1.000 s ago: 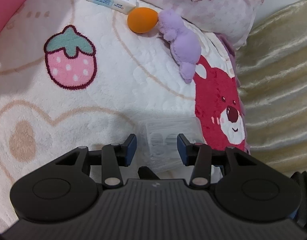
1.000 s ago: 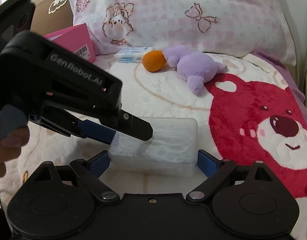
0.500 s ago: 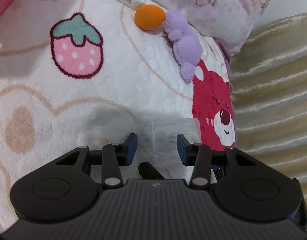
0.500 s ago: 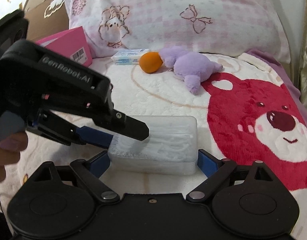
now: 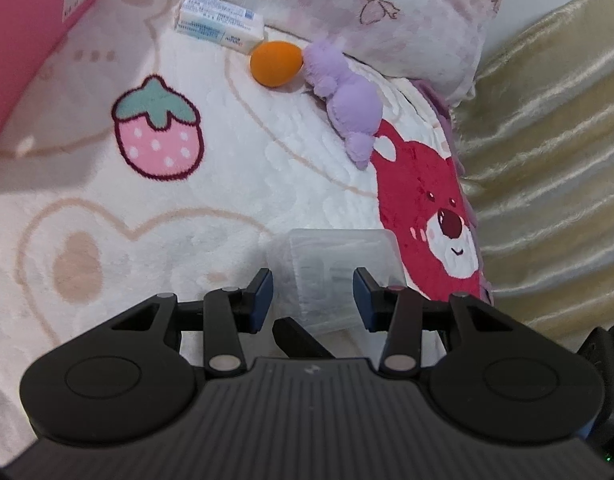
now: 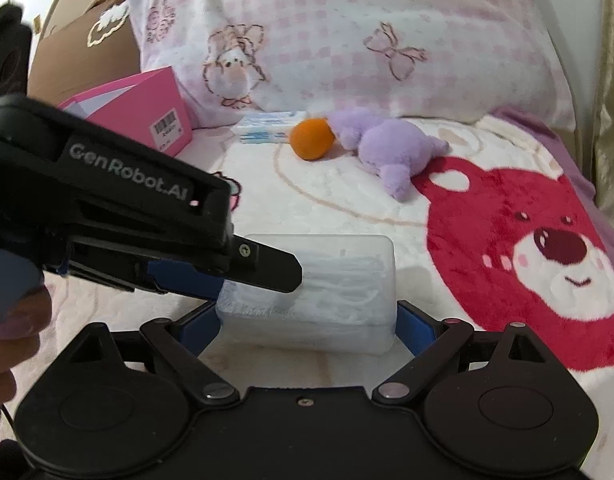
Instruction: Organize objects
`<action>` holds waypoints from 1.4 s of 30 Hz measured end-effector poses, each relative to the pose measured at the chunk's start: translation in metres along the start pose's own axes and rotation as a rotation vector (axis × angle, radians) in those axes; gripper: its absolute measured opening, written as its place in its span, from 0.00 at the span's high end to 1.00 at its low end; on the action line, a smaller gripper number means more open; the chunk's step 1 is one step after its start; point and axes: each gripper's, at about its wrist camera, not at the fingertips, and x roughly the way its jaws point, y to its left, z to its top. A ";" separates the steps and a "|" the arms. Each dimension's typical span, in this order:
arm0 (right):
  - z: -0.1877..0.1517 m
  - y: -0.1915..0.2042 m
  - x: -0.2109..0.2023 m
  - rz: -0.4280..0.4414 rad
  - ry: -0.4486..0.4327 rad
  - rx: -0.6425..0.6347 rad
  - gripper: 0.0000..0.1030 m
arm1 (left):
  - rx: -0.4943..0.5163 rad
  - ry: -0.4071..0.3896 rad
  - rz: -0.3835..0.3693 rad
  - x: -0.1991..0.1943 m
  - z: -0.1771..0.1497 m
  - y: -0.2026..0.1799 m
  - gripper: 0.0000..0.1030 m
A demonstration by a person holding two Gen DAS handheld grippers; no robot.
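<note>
A clear plastic box (image 6: 327, 288) of white sticks is held between the fingers of my right gripper (image 6: 309, 322), which is shut on its two ends. The box also shows in the left wrist view (image 5: 339, 264). My left gripper (image 5: 313, 294) is open, its blue pads on either side of the box's near end, apart from it. In the right wrist view the left gripper's finger (image 6: 263, 266) overlaps the box's left part. An orange ball (image 6: 311, 143), a purple plush toy (image 6: 391, 150) and a white-blue packet (image 6: 267, 126) lie by the pillow.
A pink box (image 6: 147, 114) stands at the left by a cardboard box (image 6: 87, 56). A pink checked pillow (image 6: 347, 48) lies across the back. The blanket shows a red bear (image 6: 539, 248) and a strawberry (image 5: 157, 142). A gold curtain (image 5: 555, 140) hangs at the right.
Both grippers and the clear box have moved together toward the pillow end; the pink box comes into the left wrist view. The grips are unchanged.
</note>
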 end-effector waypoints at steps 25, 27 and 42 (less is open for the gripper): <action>0.044 0.099 -0.059 0.105 -0.022 -0.016 0.08 | 0.076 0.034 0.105 -0.136 0.017 0.005 0.59; 0.048 0.108 -0.062 0.107 -0.008 -0.007 0.08 | 0.097 0.037 0.115 -0.146 0.018 0.006 0.59; 0.070 0.169 -0.092 0.078 -0.023 -0.108 0.08 | 0.114 -0.044 0.069 -0.220 0.016 0.024 0.59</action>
